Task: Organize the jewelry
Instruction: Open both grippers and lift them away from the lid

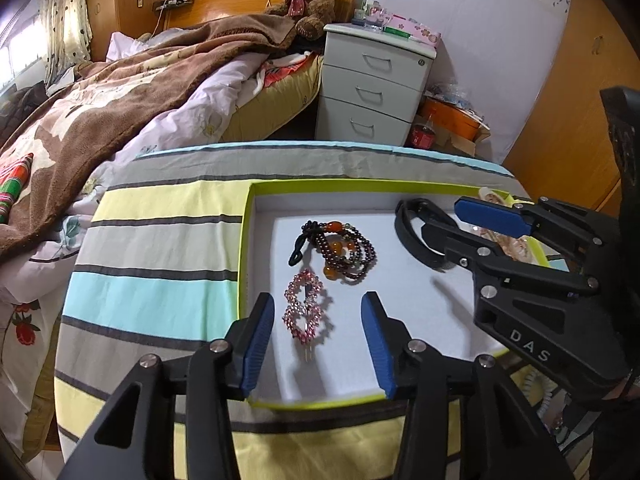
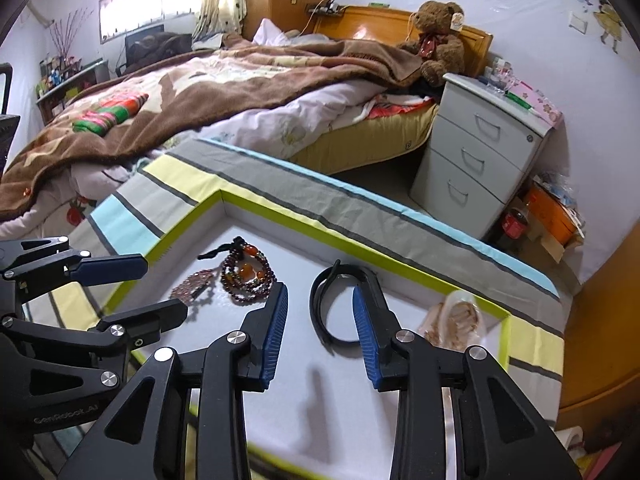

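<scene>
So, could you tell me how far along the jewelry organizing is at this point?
Done: the beaded bracelet, pink hair clip and black band already lie in the tray. In hand: nothing; the left gripper is open above the clip, the right gripper open at the band. Left: the pale piece on the tray's corner.

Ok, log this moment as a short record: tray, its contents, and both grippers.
tray: shallow white box with lime-green rim, on a striped cloth
pink rhinestone hair clip: lying flat, just ahead of the left gripper
dark red bead bracelet: beyond the clip
black band: curved, by the right gripper's fingers
left gripper: open, holding nothing
right gripper: open, holding nothing
</scene>
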